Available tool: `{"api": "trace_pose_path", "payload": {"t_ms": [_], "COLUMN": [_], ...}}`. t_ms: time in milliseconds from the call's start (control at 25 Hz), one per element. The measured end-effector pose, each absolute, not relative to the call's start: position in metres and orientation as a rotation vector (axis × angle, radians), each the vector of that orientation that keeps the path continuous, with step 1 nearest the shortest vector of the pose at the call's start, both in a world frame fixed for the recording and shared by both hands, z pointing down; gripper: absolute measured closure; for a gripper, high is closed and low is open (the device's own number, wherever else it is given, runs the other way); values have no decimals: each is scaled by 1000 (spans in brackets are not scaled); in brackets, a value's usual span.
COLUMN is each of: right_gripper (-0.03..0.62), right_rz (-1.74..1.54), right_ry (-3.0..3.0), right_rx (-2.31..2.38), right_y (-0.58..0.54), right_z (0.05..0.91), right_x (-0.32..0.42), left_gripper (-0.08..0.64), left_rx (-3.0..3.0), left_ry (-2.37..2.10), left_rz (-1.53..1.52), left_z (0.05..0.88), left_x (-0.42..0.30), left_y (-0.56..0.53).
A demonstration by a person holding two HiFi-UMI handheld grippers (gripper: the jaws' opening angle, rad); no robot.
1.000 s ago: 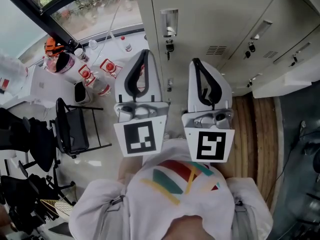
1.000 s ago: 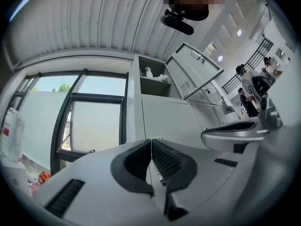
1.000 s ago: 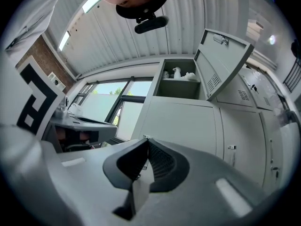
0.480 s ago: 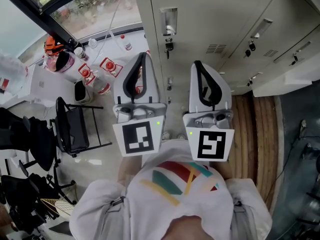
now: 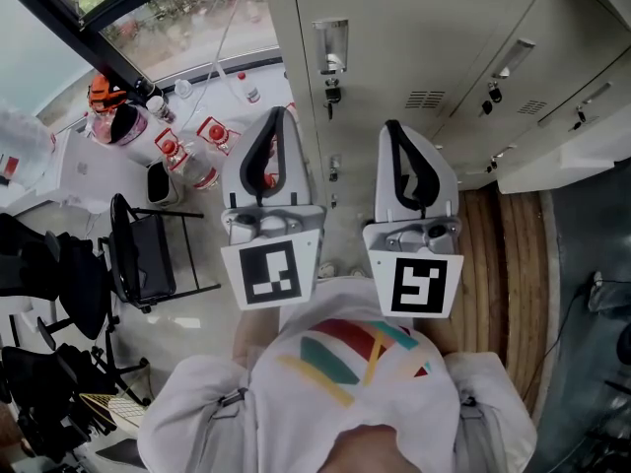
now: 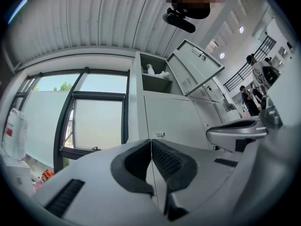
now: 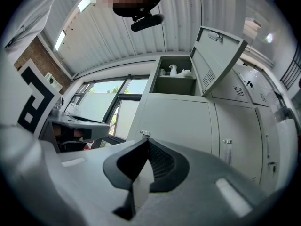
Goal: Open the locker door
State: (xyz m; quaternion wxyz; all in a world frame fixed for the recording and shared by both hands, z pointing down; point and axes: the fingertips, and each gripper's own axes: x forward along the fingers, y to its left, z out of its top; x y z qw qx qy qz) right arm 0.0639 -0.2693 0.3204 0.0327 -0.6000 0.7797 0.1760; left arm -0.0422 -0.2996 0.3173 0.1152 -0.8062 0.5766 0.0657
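A row of beige lockers (image 5: pixel 414 37) stands in front of me. The nearest closed door (image 7: pixel 178 121) has a metal handle plate (image 5: pixel 332 42) with a key lock (image 5: pixel 332 95) below it. My left gripper (image 5: pixel 279 114) is shut and empty, held short of the locker's left edge. My right gripper (image 5: pixel 387 126) is also shut and empty, pointing at the closed door without touching it. In the left gripper view the pads (image 6: pixel 151 142) meet in front of the door. In the right gripper view the shut gripper (image 7: pixel 146 140) lines up under the small handle (image 7: pixel 144 134).
An upper locker door (image 7: pixel 216 60) hangs open, with white items (image 7: pixel 176 72) inside the compartment. A black chair (image 5: pixel 148 249) and bottles (image 5: pixel 187 146) on a white table stand at the left by the window. More lockers (image 5: pixel 532 77) run to the right, above wooden slats (image 5: pixel 508 254).
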Motion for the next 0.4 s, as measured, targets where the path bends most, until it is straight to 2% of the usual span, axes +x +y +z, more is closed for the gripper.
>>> {"api": "trace_pose_path", "payload": {"t_ms": [400], "right_gripper": [588], "right_rz": [541], "right_ry": [2394], "right_rx": [-1850], "right_y": [-269], "right_z": [321], "right_x": [66], "left_gripper": [545], "left_rx": [-2360], "left_ry": [1689], "left_rz": [192], "left_z": [318], "left_x": [-42], "left_y": [-299]}}
